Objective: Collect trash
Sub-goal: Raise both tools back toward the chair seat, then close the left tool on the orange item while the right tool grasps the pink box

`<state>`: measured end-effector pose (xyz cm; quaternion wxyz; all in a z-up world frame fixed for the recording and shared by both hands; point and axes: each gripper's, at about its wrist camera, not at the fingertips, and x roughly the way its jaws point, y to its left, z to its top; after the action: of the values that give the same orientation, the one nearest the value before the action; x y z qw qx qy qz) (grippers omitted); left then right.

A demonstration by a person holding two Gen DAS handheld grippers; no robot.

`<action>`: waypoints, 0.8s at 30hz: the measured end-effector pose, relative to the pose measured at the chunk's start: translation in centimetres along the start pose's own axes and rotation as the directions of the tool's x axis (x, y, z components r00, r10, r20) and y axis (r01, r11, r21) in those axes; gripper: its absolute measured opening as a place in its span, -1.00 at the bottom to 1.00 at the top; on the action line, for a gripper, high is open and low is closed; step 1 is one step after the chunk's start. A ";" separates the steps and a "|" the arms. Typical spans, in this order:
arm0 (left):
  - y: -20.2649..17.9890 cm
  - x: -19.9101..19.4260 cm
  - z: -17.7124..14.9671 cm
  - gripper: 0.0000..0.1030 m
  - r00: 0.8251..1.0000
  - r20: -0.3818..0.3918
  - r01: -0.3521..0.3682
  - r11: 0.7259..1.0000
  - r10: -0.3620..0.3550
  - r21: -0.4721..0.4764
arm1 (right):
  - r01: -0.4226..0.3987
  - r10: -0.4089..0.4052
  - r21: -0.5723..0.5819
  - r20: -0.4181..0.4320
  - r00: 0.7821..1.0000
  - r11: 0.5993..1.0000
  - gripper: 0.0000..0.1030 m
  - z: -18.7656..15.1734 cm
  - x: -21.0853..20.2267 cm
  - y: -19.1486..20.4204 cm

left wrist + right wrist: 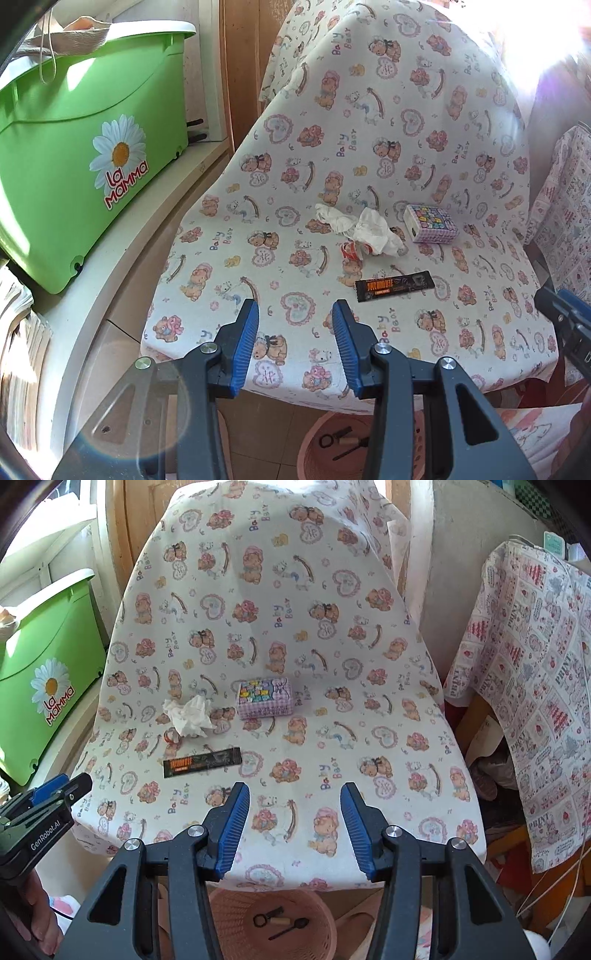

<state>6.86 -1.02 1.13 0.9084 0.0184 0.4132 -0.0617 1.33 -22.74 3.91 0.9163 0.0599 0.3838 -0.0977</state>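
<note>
A crumpled white tissue, a small red and white wrapper and a black and orange sachet lie on a chair seat covered with a bear-print cloth. A pink patterned tissue pack sits beside them. My left gripper is open and empty above the seat's front edge. My right gripper is open and empty, to the right of the trash. A pink wicker basket stands on the floor below the seat with small items inside.
A green "La Mamma" bin stands on a ledge to the left. Another cloth-draped piece of furniture is on the right. The right gripper shows at the left wrist view's right edge; the left gripper shows at the right wrist view's left edge.
</note>
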 end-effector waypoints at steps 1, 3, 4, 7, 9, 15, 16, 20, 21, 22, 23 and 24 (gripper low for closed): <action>0.0 0.0 0.3 -0.18 1.000 0.006 -0.003 1.000 0.003 -0.002 | -0.003 0.003 0.000 0.015 1.000 1.000 0.04 0.6 -0.2 -0.2; -0.2 0.2 0.8 -0.08 1.000 0.014 -0.003 1.000 0.003 0.003 | 0.000 0.001 -0.004 0.041 0.999 1.000 0.04 1.7 -0.5 -0.5; -0.3 0.4 1.1 0.03 1.000 0.009 -0.003 1.000 0.003 0.011 | 0.002 -0.001 -0.007 0.048 0.999 1.000 0.05 2.3 -0.5 -0.6; -0.5 1.6 2.3 0.07 0.997 -0.057 0.048 0.998 -0.046 0.029 | -0.008 0.009 -0.026 0.055 0.998 1.000 0.11 3.6 0.3 -1.0; -0.5 2.1 3.3 0.14 0.996 -0.072 0.062 0.997 -0.059 0.048 | -0.012 0.013 -0.023 0.044 0.999 1.000 0.11 4.3 1.4 -1.2; 0.1 3.9 5.7 0.41 1.000 -0.006 0.006 0.995 -0.006 0.099 | -0.047 0.047 0.012 -0.043 0.998 0.999 0.11 5.5 6.4 -1.7; 0.4 4.6 5.9 0.41 1.000 -0.016 0.003 0.996 -0.001 0.088 | -0.061 0.061 0.013 -0.057 0.997 0.998 0.11 5.7 7.2 -1.6; 0.7 7.9 7.0 0.41 0.985 -0.109 0.134 0.991 -0.130 0.027 | -0.108 0.111 0.037 -0.100 0.989 0.993 0.11 6.7 9.4 -1.2; 1.0 9.2 7.2 0.39 0.975 -0.154 0.160 0.987 -0.158 -0.003 | -0.124 0.129 0.049 -0.111 0.985 0.991 0.11 7.0 9.9 -1.1; 1.3 10.4 7.3 0.24 0.964 -0.188 0.183 0.982 -0.189 -0.049 | -0.137 0.144 0.061 -0.123 0.982 0.989 0.11 7.2 10.3 -1.1; 1.6 11.4 7.5 0.12 0.952 -0.209 0.210 0.973 -0.225 -0.091 | -0.140 0.149 0.074 -0.136 0.979 0.987 0.11 7.3 10.8 -1.0; 1.8 12.3 7.6 0.10 0.937 -0.229 0.237 0.962 -0.263 -0.134 | -0.137 0.149 0.088 -0.147 0.978 0.987 0.11 7.4 11.2 -1.0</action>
<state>20.79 -1.09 -3.14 0.8349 -0.0745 0.5236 -0.1523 13.91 -26.55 1.07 0.8856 0.1303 0.4438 -0.0414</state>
